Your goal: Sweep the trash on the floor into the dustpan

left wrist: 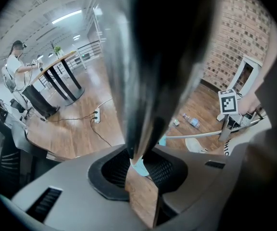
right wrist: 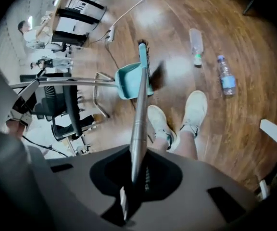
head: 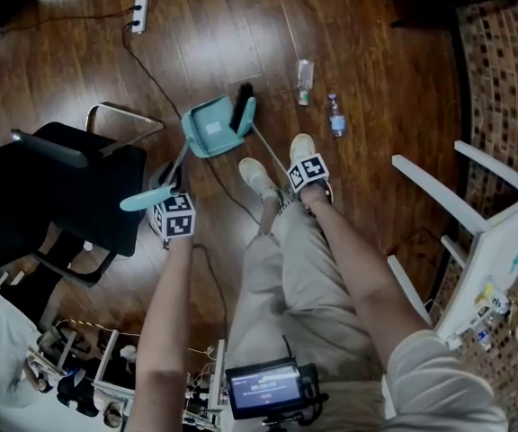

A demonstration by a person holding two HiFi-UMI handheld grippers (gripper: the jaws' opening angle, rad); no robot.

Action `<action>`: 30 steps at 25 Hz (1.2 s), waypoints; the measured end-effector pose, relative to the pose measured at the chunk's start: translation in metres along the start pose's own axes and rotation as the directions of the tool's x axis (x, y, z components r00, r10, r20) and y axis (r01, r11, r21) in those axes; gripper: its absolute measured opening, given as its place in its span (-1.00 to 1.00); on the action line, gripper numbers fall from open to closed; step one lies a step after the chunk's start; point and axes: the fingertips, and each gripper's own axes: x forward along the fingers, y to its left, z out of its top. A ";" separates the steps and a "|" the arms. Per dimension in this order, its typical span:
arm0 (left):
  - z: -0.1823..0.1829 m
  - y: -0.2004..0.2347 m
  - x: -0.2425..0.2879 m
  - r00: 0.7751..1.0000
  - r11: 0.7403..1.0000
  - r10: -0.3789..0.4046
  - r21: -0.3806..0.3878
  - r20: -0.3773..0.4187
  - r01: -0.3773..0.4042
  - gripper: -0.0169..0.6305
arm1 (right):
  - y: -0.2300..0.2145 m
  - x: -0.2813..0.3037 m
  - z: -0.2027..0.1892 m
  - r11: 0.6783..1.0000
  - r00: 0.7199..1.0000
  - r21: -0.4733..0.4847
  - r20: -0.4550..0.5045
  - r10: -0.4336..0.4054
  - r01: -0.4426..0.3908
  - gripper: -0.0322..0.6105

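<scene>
Right tool [right wrist: 129, 191] clamps broom handle [right wrist: 139, 114], bottles [right wrist: 224, 76] lying near brush [right wrist: 156, 75]

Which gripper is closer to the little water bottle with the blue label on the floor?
Right. The right gripper, holding the broom, is just short of the bottle, over the shoes. The left gripper, holding the dustpan handle, is farther away beside the black chair.
</scene>
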 end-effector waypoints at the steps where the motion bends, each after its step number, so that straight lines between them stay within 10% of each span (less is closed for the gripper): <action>1: 0.000 0.000 0.000 1.000 1.000 0.000 0.001 -0.001 0.000 -0.70 | 0.010 0.001 0.000 0.999 1.000 -0.034 0.001 0.020 -0.020 -0.76; 17: -0.031 0.052 -0.083 0.993 0.988 0.105 -0.121 0.053 -0.098 -0.71 | -0.035 -0.027 -0.003 0.988 0.983 -0.025 0.112 -0.147 0.151 -0.76; 30: -0.110 0.046 -0.111 0.986 0.941 0.165 -0.298 -0.013 -0.162 -0.70 | -0.003 -0.039 0.038 0.936 0.964 -0.235 0.043 -0.261 0.264 -0.76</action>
